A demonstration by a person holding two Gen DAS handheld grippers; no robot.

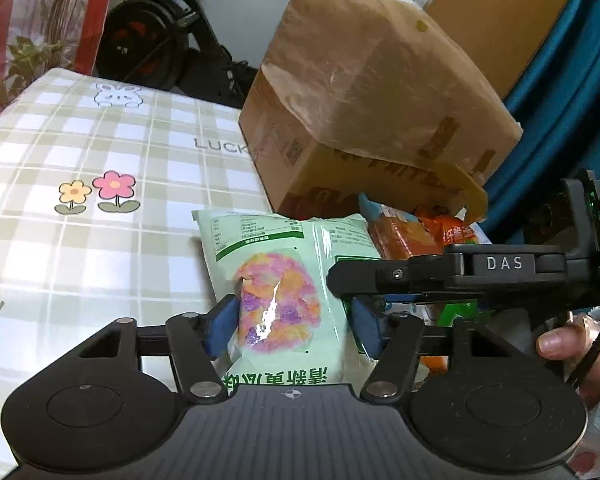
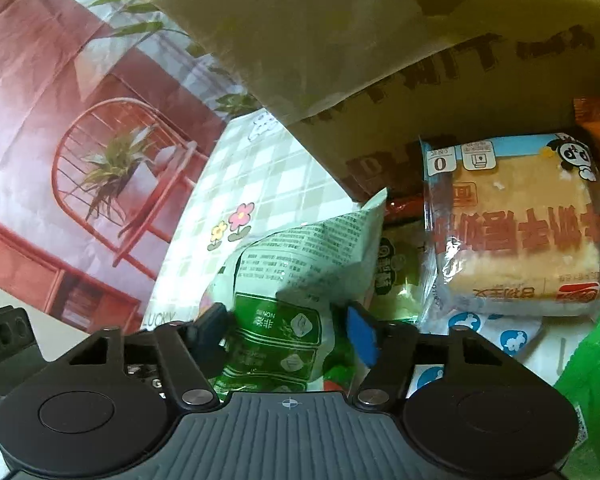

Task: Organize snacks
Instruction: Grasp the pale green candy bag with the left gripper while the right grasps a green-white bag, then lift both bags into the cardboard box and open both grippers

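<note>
A: What lies farthest left?

B: A green-and-white checked tablecloth (image 1: 100, 152) printed with two flowers, covering the table. Then the left gripper (image 1: 292, 328): its blue pads sit on both sides of a pale green plastic snack bag with a pink and orange window (image 1: 278, 304), pressing its sides, so it grips that bag.

A: And behind it?

B: A brown cardboard box (image 1: 364, 92), tilted, its flap hanging over an orange snack packet (image 1: 400, 236).

A: Further right?

B: The right gripper (image 2: 288, 332), crossing the left-wrist view sideways, with a thumb (image 1: 560, 342) below it. In its own view a pale green bag sits between its pads; the left pad touches, but the right seems just clear. I cannot tell whether it grips. Right of it lies a clear-wrapped square sponge cake (image 2: 520, 232).
</note>
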